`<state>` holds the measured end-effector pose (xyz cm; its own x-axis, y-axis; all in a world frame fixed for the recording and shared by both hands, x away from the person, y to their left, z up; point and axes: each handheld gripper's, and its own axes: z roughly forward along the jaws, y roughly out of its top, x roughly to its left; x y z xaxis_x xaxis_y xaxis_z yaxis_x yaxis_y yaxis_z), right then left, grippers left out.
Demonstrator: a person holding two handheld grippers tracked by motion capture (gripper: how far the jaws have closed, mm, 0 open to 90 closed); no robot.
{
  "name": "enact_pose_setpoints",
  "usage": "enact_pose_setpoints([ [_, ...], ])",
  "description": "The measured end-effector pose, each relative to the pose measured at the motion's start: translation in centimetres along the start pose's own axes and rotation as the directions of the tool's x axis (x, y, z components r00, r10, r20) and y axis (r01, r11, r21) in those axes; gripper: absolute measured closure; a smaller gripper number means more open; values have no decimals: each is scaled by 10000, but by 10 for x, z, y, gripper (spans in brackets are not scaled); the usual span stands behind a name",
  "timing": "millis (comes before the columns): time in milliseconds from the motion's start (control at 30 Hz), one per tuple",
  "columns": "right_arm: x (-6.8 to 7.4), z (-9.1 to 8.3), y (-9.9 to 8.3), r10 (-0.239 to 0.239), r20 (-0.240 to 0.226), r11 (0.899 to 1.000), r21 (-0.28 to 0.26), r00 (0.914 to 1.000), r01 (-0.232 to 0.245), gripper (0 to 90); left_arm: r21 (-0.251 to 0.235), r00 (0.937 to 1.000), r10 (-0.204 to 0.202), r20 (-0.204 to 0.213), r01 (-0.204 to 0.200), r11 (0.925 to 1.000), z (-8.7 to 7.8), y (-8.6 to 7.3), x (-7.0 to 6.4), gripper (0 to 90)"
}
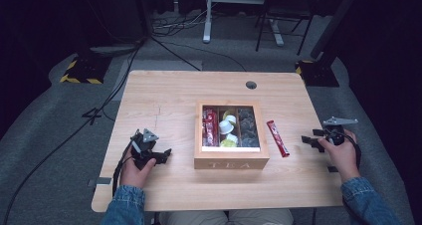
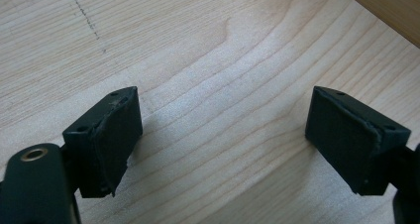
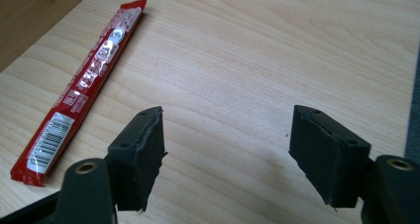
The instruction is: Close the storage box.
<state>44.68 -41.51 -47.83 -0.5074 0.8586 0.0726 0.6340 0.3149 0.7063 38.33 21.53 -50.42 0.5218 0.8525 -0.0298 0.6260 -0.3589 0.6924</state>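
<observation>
Red foil stick sachet (image 3: 81, 87) lies flat on the pale wooden table (image 1: 164, 98), ahead and left of our right tongs (image 3: 225, 157), just beside the wooden compartment box marked TEA (image 1: 231, 158). Both jaws gape, empty; left tongs (image 2: 223, 140) likewise, parked over bare wood on the box's far side. Risk, we judge: the thin sachet may skid or buckle under a shallow pinch. The box wall crowds any approach from that side.

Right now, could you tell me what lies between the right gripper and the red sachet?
Nothing: bare table separates the right gripper from the red sachet, as the right gripper view shows.
</observation>
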Motion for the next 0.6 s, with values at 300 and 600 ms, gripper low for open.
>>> enact_pose_setpoints([
  [300,2,13,-11,-21,174,9999,104,9998,19,216,-3,10000,-9,3,9,10000,0,0,0,148],
  [600,9,20,-12,-352,770,9994,67,9964,347,98,0,10000,3,-1,-3,10000,0,0,0,149],
])
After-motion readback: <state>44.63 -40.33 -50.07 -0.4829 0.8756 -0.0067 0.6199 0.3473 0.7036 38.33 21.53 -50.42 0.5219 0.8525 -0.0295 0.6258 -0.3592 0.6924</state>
